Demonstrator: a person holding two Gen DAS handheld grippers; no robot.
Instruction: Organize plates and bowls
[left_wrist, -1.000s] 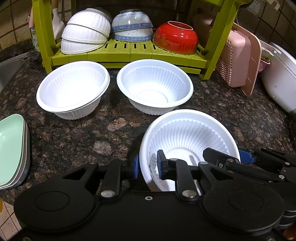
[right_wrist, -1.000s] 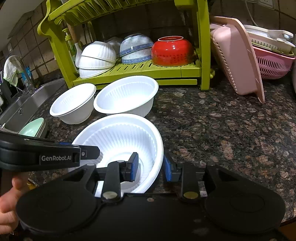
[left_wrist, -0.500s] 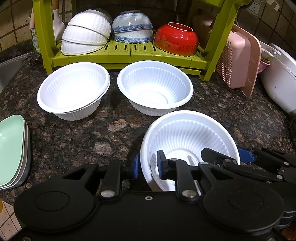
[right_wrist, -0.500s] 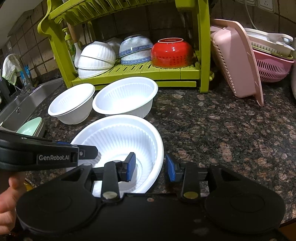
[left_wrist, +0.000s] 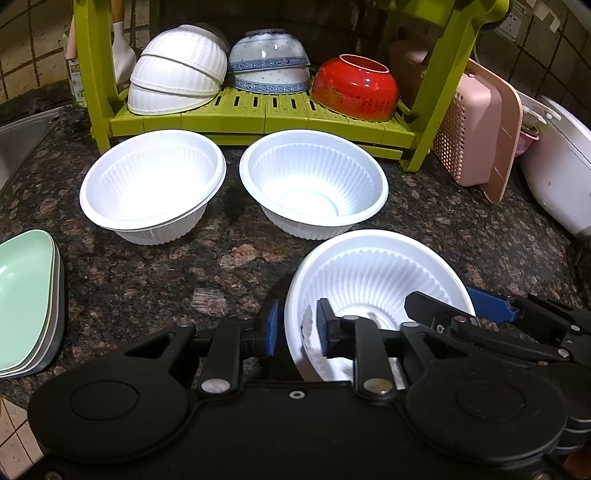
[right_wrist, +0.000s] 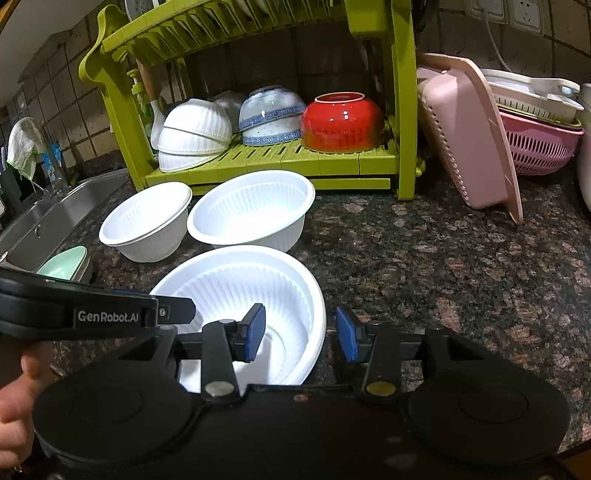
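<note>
Both cameras sit low over the dark stone counter (left_wrist: 147, 280) and look forward along their own fingers toward the green dish rack (left_wrist: 258, 114) at the top of each frame. The left wrist view faces the rack almost straight. The right wrist view looks from further right and is turned a little to the left, so the sink (right_wrist: 55, 218) shows at its left edge. Both views share the near white bowl (left_wrist: 373, 273) at bottom centre, very close, and the rack behind.

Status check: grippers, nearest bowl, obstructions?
Left gripper and right gripper open, straddling near white bowl's rim. Bowl on counter. Nothing blocking.
</note>
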